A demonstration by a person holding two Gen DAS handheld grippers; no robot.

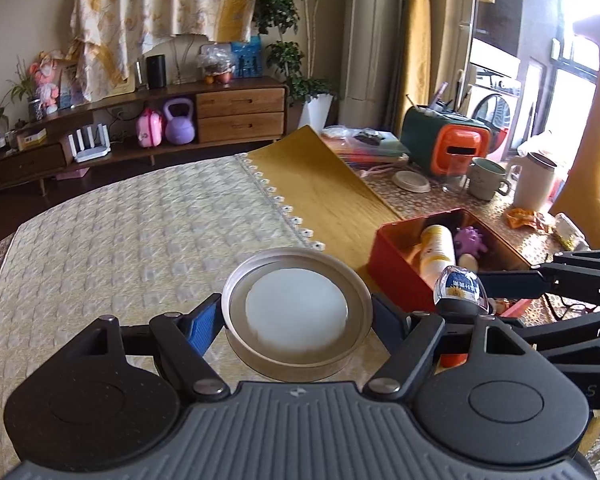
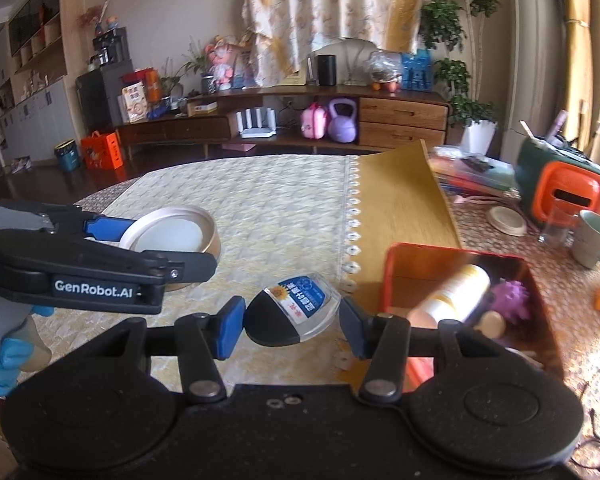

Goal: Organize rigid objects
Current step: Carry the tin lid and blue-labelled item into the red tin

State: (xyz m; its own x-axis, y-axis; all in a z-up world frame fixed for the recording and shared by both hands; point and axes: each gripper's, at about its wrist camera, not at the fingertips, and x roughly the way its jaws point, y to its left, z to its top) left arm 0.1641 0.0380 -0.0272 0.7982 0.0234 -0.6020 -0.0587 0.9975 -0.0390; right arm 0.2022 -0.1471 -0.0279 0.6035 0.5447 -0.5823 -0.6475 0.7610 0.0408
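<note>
I am working over a table spread with a pale quilted cloth (image 1: pixel 120 240), a wooden sideboard (image 2: pixel 340 120) standing far behind. My left gripper (image 1: pixel 298 316) is clamping a round metal tin (image 1: pixel 296 312), its inside white. My right gripper (image 2: pixel 292 326) is pinching a glossy black-and-clear case (image 2: pixel 292 312). The red box (image 2: pixel 460 280) is sitting near right.

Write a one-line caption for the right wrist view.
Right hand-held gripper holds a small labelled case beside the red box.
</note>
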